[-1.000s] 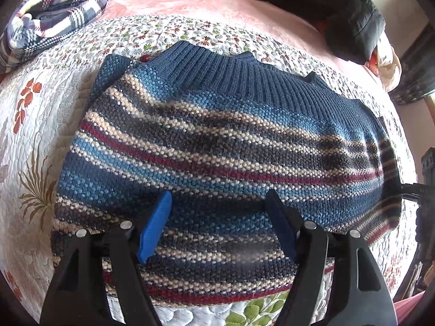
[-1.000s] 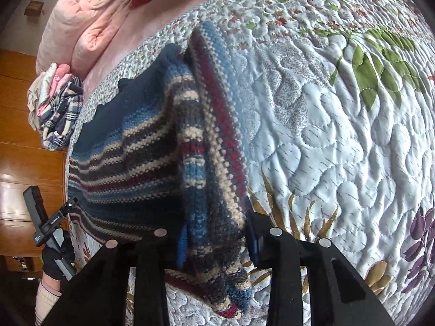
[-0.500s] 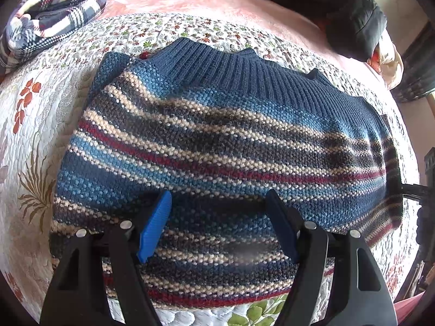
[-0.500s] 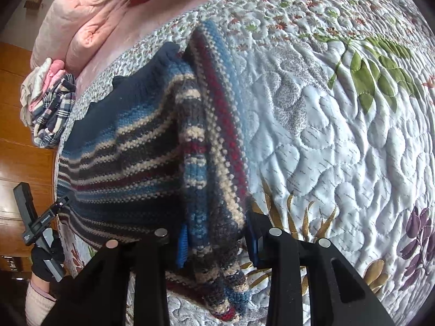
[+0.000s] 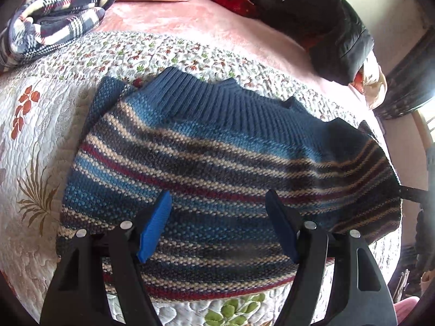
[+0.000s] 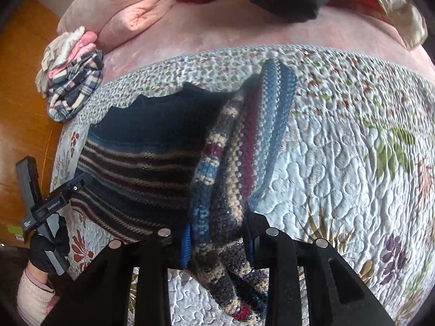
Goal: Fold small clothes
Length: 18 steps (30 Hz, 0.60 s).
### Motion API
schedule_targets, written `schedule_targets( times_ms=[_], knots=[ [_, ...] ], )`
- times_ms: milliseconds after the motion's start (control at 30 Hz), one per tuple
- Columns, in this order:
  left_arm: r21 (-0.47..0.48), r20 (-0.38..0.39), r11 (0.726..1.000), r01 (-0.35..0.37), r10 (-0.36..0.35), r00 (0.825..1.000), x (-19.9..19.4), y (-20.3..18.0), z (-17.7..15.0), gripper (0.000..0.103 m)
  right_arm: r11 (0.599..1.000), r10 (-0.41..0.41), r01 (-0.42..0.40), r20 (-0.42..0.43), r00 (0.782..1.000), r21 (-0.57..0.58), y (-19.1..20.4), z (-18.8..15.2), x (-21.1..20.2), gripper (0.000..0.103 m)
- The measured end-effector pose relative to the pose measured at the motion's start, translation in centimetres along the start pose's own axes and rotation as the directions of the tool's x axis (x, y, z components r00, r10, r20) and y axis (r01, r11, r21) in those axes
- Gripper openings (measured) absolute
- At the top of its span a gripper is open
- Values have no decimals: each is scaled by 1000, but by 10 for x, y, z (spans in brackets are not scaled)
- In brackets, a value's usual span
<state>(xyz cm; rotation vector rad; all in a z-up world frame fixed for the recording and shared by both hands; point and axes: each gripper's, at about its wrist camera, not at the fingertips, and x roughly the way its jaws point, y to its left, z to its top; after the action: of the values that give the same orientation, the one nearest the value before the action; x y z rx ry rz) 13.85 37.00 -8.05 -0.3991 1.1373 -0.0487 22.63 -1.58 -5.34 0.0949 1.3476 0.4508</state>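
A blue knitted sweater with cream, grey and dark red stripes (image 5: 217, 163) lies across the middle of the left wrist frame on a white quilted floral bedspread (image 5: 35, 141). The left gripper (image 5: 218, 206) hovers over it, blue fingers spread wide, gripping nothing. In the right wrist frame, the right gripper (image 6: 217, 236) at lower centre pinches a bunched fold of the sweater. A small label on the other gripper's body, lower left, is too blurred to read. A plaid fleece garment (image 5: 54, 13) sits upper left.

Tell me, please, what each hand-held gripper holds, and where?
Right hand-held gripper pinches the striped sweater at its folded side edge; left hand-held gripper is open above it.
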Motion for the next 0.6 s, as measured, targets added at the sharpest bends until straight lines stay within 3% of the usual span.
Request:
schedule_targets(
  times_ms=[267,433,600],
  knots=[
    [-33,27,999,25,-24,999,-10,6,7,71,972,-81,74,-24,996,-223,97,7,8,30],
    [-67,49,997,41,-38,998,-19,14,10,71,951,-140,118,-59,988,-284,126,5,32,30],
    [-92,66,994,54,-48,997,-25,19,12,71,952,-167,138,-83,982,-275,138,2,60,31]
  ],
)
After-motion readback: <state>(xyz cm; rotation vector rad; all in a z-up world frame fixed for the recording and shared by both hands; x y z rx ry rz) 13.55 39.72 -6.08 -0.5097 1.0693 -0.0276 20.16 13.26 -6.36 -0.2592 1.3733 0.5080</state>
